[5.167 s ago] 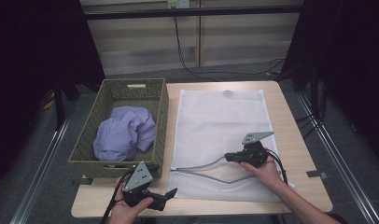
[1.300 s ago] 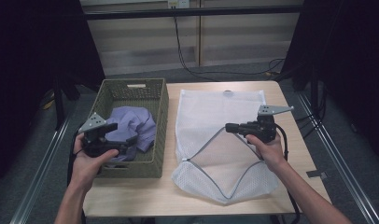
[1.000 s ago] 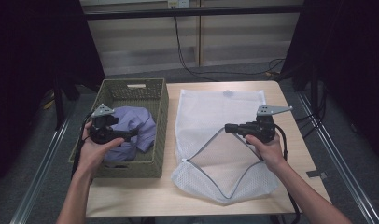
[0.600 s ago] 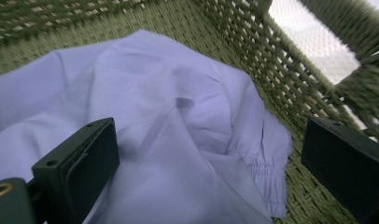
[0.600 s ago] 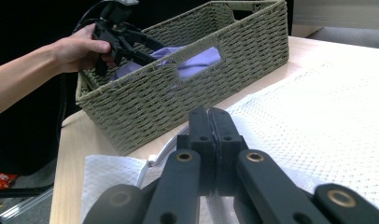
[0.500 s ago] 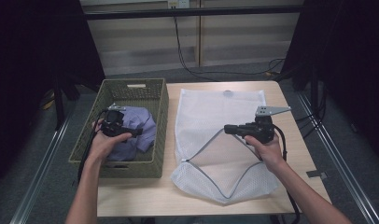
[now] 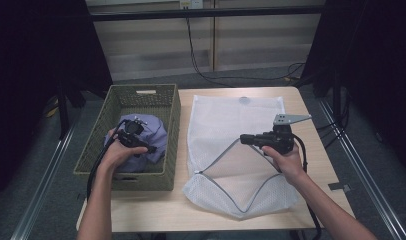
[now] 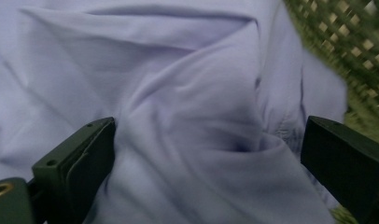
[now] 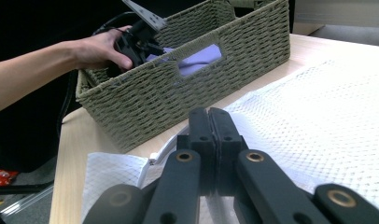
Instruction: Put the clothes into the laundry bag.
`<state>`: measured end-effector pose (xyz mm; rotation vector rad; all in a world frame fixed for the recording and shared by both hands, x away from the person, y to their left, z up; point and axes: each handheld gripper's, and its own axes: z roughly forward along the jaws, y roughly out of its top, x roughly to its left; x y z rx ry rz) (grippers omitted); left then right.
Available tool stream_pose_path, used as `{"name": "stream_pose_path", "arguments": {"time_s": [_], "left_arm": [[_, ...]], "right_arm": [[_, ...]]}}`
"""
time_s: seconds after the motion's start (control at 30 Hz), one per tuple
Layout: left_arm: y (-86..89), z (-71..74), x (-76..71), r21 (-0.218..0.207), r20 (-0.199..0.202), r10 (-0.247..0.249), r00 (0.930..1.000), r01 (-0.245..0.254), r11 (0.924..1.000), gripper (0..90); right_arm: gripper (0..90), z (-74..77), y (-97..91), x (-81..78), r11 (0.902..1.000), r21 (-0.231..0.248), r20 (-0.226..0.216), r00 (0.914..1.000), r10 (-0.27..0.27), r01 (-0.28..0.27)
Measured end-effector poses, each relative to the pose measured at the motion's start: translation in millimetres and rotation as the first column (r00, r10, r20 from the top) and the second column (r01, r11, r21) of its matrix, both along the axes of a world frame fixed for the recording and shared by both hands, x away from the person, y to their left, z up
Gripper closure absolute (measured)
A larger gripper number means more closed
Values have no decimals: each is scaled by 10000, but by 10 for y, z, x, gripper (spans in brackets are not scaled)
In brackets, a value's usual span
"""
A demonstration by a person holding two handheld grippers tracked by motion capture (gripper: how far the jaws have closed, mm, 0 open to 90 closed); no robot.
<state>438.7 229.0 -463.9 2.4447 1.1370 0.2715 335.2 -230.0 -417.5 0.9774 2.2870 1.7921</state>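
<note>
High view: a wooden table (image 7: pixel 321 165) carries an olive woven rectangular basket (image 7: pixel 172 125) on its left half and a white mesh laundry bag (image 7: pixel 231 117) with a grey zipper on its right half, the two just beside each other. Bare tabletop remains along the right edge and at the near left corner. A crumpled lilac cloth (image 7: pixel 153 131) lies inside the basket, walled in on all sides.

Down in the basket, the left gripper (image 7: pixel 141 147) has its jaws spread wide, one on each side of a fold of the cloth (image 8: pixel 192 140), the left jaw touching the fabric.

Over the bag's open mouth, the right gripper (image 7: pixel 245 138) has its jaws pressed together, pinching the mesh edge (image 9: pixel 318 130) and holding it lifted off the table.
</note>
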Motion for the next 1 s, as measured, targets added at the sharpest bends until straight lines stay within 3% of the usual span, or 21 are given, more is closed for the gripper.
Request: {"name": "stream_pose_path", "arguments": {"time_s": [0.1, 0.4, 0.5, 0.77, 0.83, 0.9, 1.0], "left_arm": [[-22, -44, 23, 215, -62, -45, 10000, 47, 9998, 32], [-4, -150, 54, 66, -444, 388, 9983, -385, 9992, 15], [12, -196, 58, -186, -620, 795, 9949, -808, 9966, 14], [53, -231, 62, -471, -578, 760, 9954, -787, 9958, 0], [48, -224, 69, -373, -633, 722, 9954, -747, 9965, 2], [41, -191, 88, -275, -801, 812, 9935, -836, 9961, 37], [31, -145, 94, -9, -986, 558, 9936, -562, 9984, 122]], "right_arm": [[898, -4, 13, 7, 10000, -18, 16, 10000, 69, -69], [898, -27, 16, 5, 9999, -25, -84, 9999, 104, -104], [898, -34, 18, 6, 9999, -11, -114, 9999, 123, -123], [897, -54, 42, 9, 9997, -134, -189, 9996, 188, -190], [898, -54, 46, 5, 9996, -174, -180, 9996, 214, -217], [897, -56, 45, 3, 9996, -189, -178, 9996, 211, -214], [898, -62, 37, 6, 9995, -221, -183, 9996, 222, -226]]}}
